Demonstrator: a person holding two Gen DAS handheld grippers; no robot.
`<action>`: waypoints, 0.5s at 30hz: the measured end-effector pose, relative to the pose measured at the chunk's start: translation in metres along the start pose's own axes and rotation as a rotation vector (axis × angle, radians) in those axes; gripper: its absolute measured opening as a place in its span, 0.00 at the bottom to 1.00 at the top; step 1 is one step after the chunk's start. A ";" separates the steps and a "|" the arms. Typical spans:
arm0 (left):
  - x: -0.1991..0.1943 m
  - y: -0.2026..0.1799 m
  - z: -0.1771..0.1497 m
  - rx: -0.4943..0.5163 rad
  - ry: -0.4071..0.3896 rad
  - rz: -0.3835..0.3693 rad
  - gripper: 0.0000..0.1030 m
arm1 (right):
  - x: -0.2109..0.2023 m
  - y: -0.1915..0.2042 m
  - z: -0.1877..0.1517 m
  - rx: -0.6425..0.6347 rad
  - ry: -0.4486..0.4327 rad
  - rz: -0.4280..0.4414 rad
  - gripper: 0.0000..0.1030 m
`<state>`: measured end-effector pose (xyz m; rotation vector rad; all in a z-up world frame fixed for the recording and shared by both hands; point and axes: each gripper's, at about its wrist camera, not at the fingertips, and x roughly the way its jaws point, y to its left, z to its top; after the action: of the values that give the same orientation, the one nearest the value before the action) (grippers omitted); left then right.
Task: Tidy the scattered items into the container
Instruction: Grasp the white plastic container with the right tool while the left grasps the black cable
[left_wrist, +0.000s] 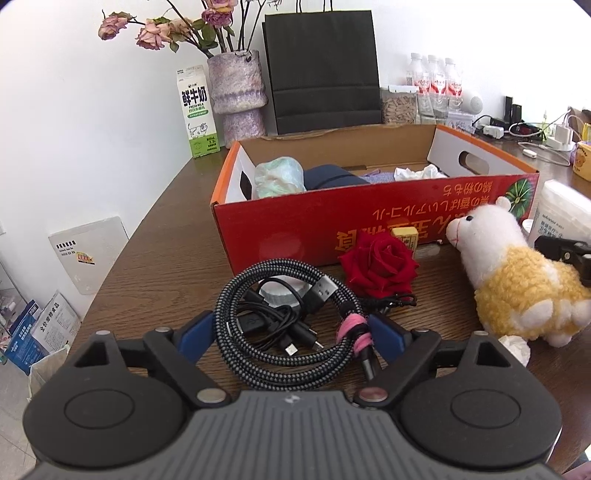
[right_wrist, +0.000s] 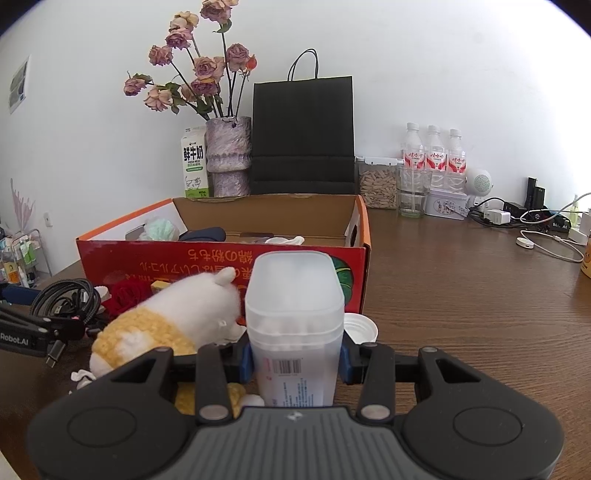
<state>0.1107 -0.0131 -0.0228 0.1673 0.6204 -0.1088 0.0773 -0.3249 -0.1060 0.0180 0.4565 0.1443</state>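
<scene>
Translucent plastic jar (right_wrist: 294, 325) stands upright, long axis vertical, just in front of the red box (right_wrist: 207, 264), and the right gripper (right_wrist: 295, 360) comes in level, blue pads pressed to both its sides. Left of the jar lies the plush alpaca (right_wrist: 162, 321). The left gripper (left_wrist: 291, 334) is spread wide around the coiled braided cable (left_wrist: 288, 321), lying flat before the box.

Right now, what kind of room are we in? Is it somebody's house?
Probably a home or small office room, though I can't be sure. A long brown wooden table stands against a white wall, holding a purple vase of dried roses, a green-and-white milk carton and tangled chargers.
</scene>
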 end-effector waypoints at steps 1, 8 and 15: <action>-0.002 0.001 0.000 -0.006 -0.010 -0.004 0.87 | 0.000 0.000 0.000 0.000 0.001 0.000 0.39; -0.012 0.001 0.004 -0.017 -0.053 -0.014 0.86 | -0.003 0.000 0.001 -0.002 -0.005 -0.008 0.39; -0.017 0.005 0.004 -0.044 -0.085 -0.015 0.86 | -0.007 -0.002 0.005 -0.003 -0.020 -0.016 0.39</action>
<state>0.0998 -0.0086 -0.0087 0.1149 0.5390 -0.1159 0.0739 -0.3273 -0.0982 0.0124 0.4365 0.1289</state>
